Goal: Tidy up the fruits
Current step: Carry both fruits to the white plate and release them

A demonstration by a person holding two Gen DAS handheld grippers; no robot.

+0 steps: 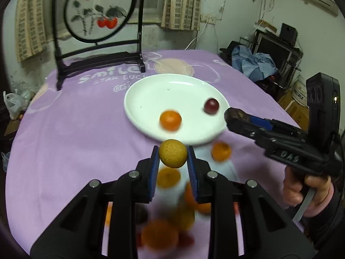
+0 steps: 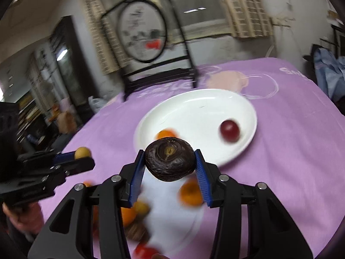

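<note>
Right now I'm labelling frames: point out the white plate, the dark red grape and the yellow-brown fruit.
white plate [image 1: 151,90]: left wrist view, bare centre.
dark red grape [image 1: 211,106]: left wrist view, its middle.
yellow-brown fruit [image 1: 173,153]: left wrist view, its front.

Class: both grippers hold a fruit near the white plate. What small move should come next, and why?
Probably carry the left gripper forward over the white plate and release its yellow fruit. The fruit is gripped just short of the rim, and an orange and red grape already lie there.
</note>
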